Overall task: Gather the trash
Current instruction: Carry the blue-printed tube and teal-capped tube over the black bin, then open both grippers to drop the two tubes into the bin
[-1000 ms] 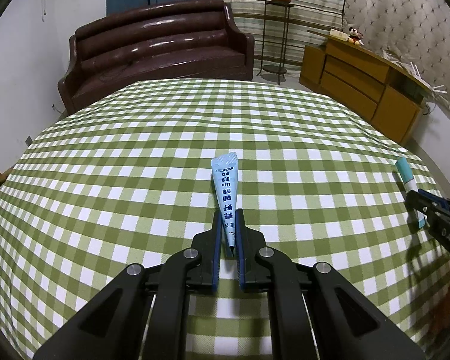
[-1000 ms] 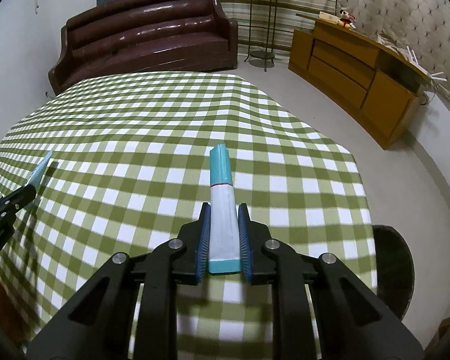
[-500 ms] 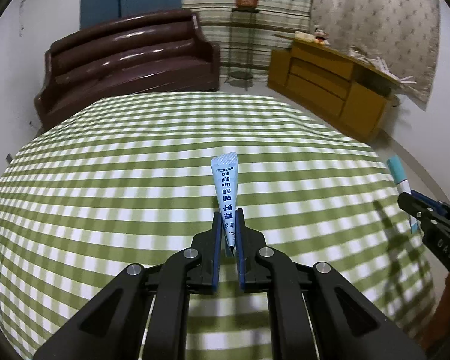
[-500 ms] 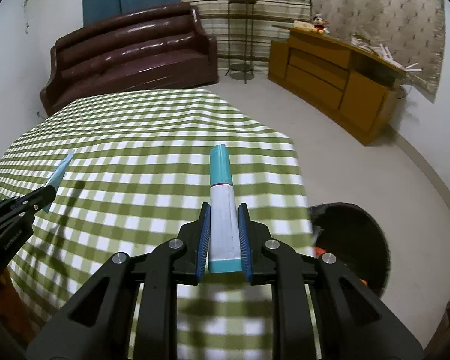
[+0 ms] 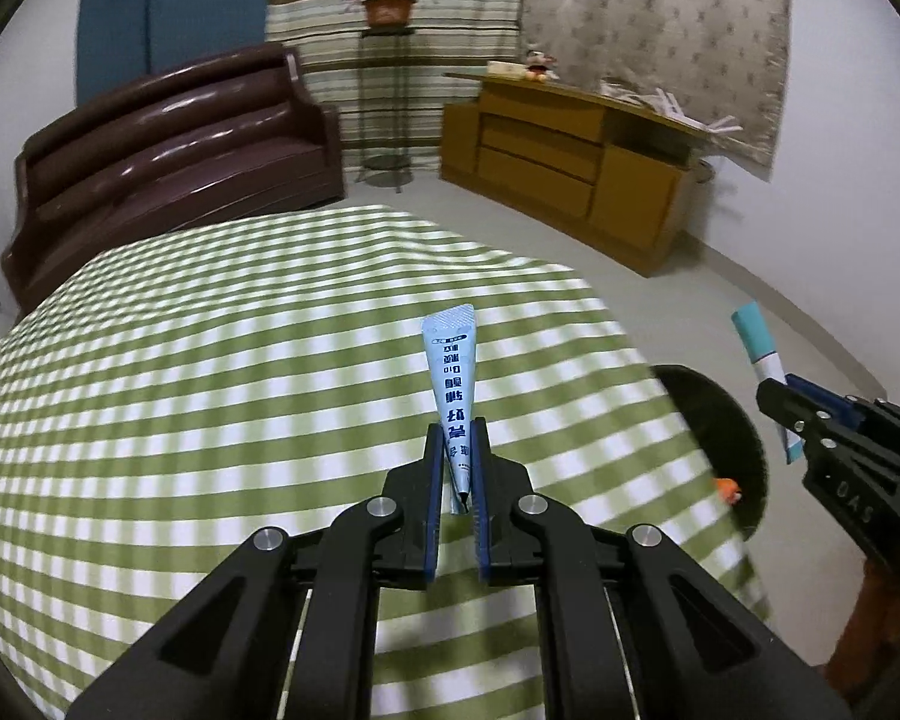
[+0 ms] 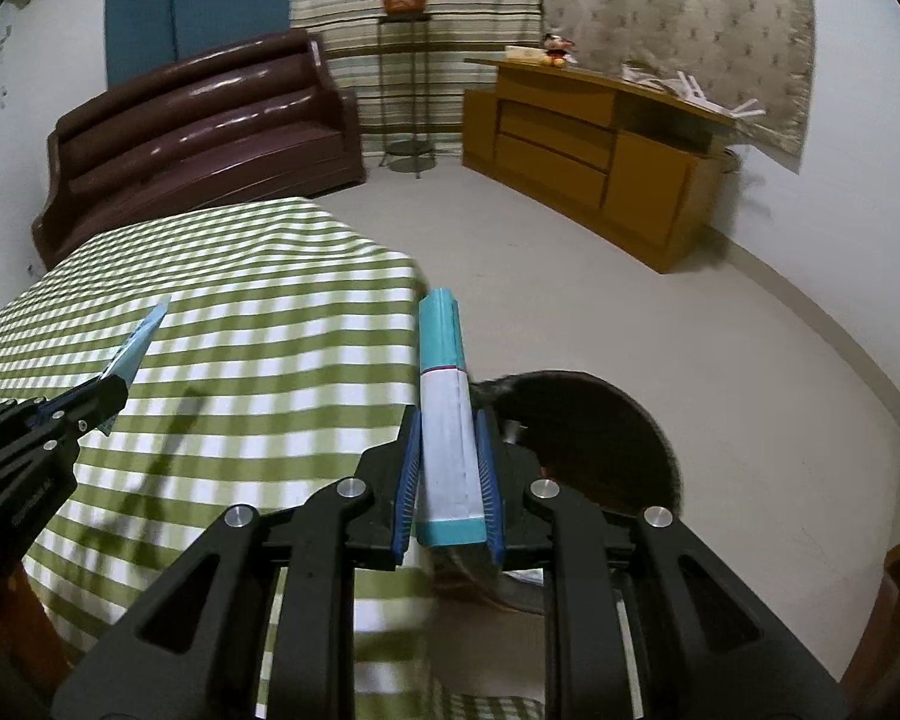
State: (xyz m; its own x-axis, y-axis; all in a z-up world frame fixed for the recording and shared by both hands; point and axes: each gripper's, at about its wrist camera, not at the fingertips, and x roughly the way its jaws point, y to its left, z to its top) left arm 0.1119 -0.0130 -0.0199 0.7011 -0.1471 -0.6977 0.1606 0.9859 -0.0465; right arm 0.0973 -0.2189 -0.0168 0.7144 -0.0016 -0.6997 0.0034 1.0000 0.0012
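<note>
My left gripper [image 5: 455, 438] is shut on a light blue printed sachet [image 5: 453, 366] that sticks up from its tips, above the right part of the green checked table [image 5: 210, 390]. My right gripper [image 6: 447, 426] is shut on a white and teal box [image 6: 444, 396], held over the table's right edge. A dark round trash bin [image 6: 600, 438] stands on the floor right below and ahead of the box; in the left wrist view the bin [image 5: 714, 426] shows beside the table with something orange inside. Each gripper appears at the edge of the other's view, the right gripper [image 5: 777, 387] and the left gripper [image 6: 114, 378].
A brown leather sofa [image 5: 168, 144] stands behind the table. A wooden sideboard [image 6: 600, 144] lines the right wall, with a plant stand [image 6: 405, 78] between them. Pale bare floor [image 6: 630, 312] spreads to the right of the table around the bin.
Both grippers have swung to the right across the table, still holding the sachet and the box. The bin has come into view under the right gripper and at the right of the left view.
</note>
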